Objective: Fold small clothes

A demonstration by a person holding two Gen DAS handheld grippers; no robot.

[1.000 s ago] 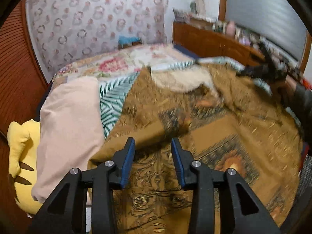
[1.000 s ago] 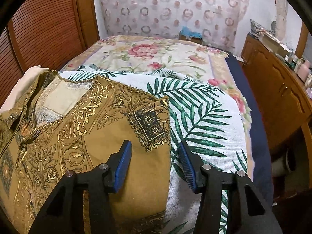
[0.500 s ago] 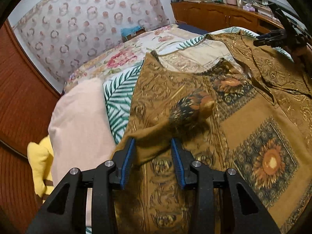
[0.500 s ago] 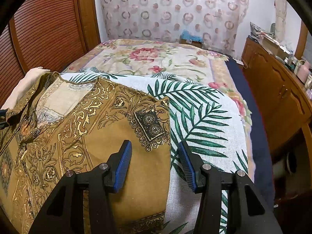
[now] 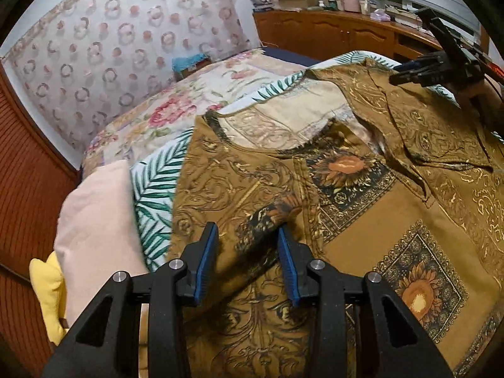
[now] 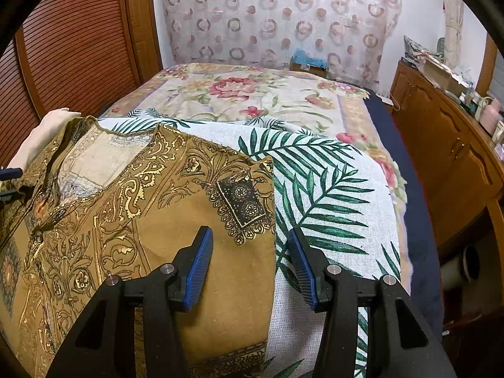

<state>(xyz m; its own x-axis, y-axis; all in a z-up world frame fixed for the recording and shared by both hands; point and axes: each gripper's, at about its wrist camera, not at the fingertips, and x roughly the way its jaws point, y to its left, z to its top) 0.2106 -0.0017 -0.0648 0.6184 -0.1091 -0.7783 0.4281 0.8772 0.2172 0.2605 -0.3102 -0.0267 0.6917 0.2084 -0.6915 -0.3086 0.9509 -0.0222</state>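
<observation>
1. Shirt (image 5: 393, 214): brown, printed with gold scrollwork and dark sunflower panels. It lies spread face up on the leaf-print cloth, neckline toward the far end of the bed. One sleeve (image 5: 252, 236) is folded inward over the chest; the other sleeve (image 6: 220, 195) lies flat, its hem close to the cloth's bare right part.
2. Left gripper (image 5: 247, 258): black frame, blue pads. Jaws stand partly apart, with a raised fold of the turned-in sleeve between them; whether the pads press on the fabric cannot be told.
3. Right gripper (image 6: 250, 261): same build. Jaws stand apart over the outer edge of the shirt's side, one finger above the brown fabric, the other above the leaf-print cloth; nothing is clamped.
4. Leaf-print cloth (image 6: 330, 195): white with green palm fronds, laid under the shirt across the near part of the bed.
5. Bed cover (image 6: 252, 94): cream with pink flowers, showing beyond the cloth up to the far edge.
6. Pillow (image 5: 94, 220): pale pink, at the bed's left edge beside the shirt.
7. Soft toy (image 5: 47, 293): yellow, at the near left corner next to the pillow.
8. Curtain (image 6: 277, 15): sheer, ring-patterned, behind the bed's far edge.
9. Cabinet (image 6: 441, 157): wooden, along the bed's right side, its top cluttered with small items.
</observation>
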